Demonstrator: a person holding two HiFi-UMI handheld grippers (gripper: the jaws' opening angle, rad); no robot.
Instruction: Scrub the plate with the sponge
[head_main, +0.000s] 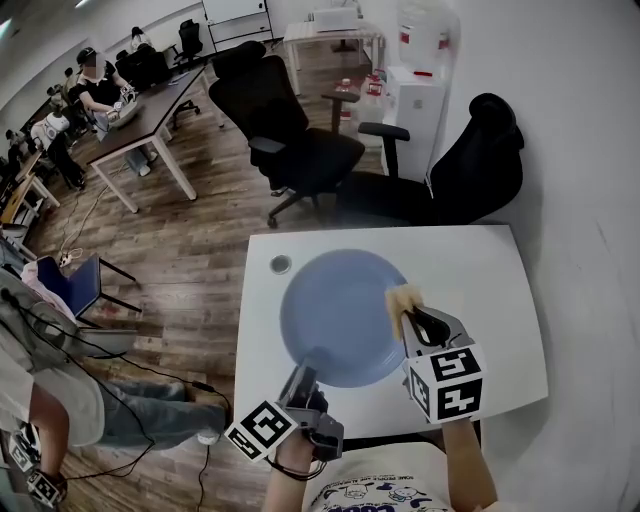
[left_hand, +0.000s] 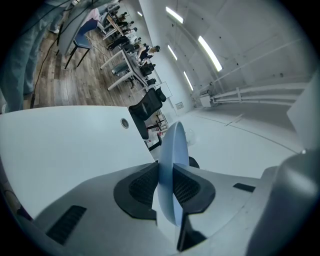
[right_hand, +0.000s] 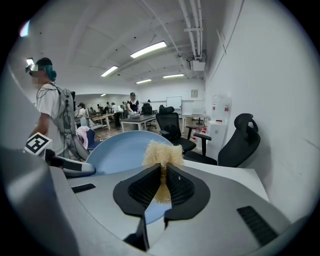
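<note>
Plausibly, hard pressing by the right gripper (right_hand: 162, 189), clenched on the frayed yellow sponge (right_hand: 161, 152), could twist the round blue plate (head_main: 335, 310) out of the left gripper (left_hand: 167, 189), which pinched its rim.

The plate's (head_main: 340, 310) near rim disappears between the left tongs (head_main: 301, 374), so the head view does not show how deep the grip goes. In the left gripper view the plate stands edge-on, its face out of sight. The sponge's (head_main: 403, 298) near half is buried between the right tongs (head_main: 413, 318), with only a frayed tuft showing past them. Beyond the left tongs, a round thing (head_main: 281, 264) in the tabletop (head_main: 480, 270) is too small to identify. Behind the tongs, the right forearm (head_main: 468, 465) and left wrist (head_main: 290, 462) are cut off by the head view's lower edge.
</note>
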